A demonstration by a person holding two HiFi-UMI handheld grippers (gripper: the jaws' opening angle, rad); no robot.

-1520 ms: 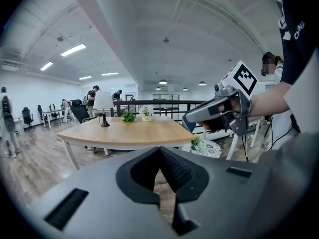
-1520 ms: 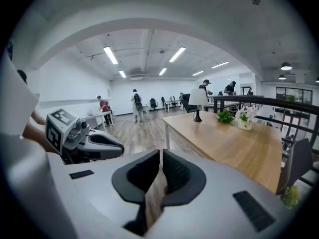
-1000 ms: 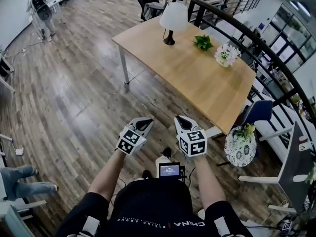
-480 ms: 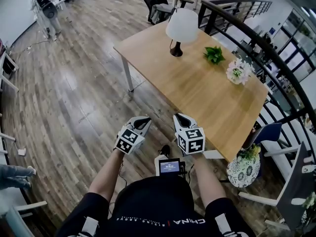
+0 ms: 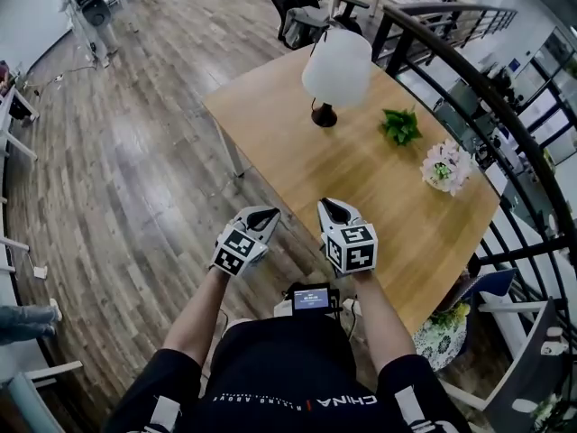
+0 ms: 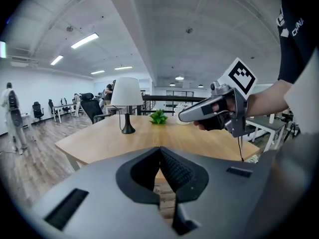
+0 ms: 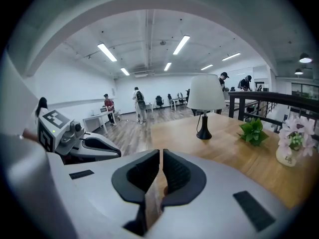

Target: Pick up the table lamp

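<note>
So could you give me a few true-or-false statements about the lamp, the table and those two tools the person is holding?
1. The lamp stands on the table. True.
2. The left hand-held gripper holds the lamp. False: it is shut on nothing and well short of the lamp.
3. A green plant sits between the lamp and the flowers. True.
4. The lamp lies tipped over. False: it stands upright on its base.
</note>
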